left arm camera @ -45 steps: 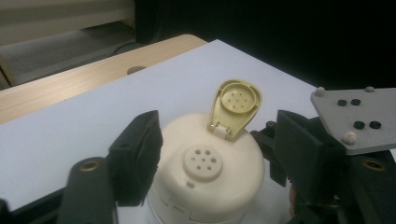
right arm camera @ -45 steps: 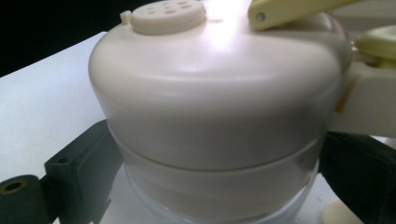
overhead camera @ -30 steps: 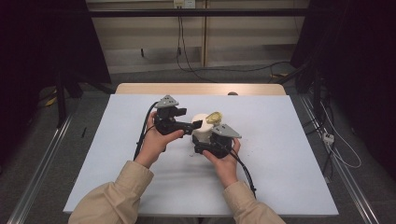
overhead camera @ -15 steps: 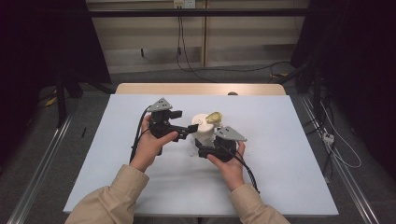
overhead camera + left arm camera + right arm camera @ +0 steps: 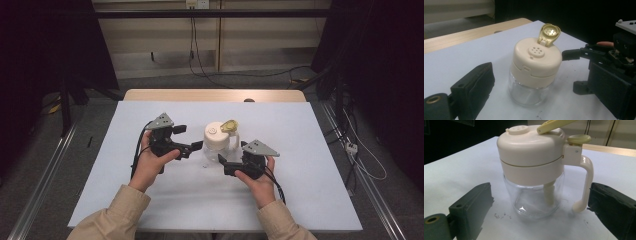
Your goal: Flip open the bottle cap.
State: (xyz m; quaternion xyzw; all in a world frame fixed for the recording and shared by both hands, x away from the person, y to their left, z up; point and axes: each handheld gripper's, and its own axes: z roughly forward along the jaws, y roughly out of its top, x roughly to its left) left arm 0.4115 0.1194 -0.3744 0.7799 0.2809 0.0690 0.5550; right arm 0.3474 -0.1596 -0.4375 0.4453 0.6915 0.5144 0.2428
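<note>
Shaker jar (image 5: 216, 144) stands between both gaping tools, flap raised

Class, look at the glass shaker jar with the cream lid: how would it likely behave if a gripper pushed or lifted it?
The shaker jar looks nearly empty, so it is probably light and may slide on the smooth table when pushed. Its cream lid is wider than the clear base, so a high push could tip it. The base looks like glass, likely slippery and breakable; the handle offers a surer hold.
</note>
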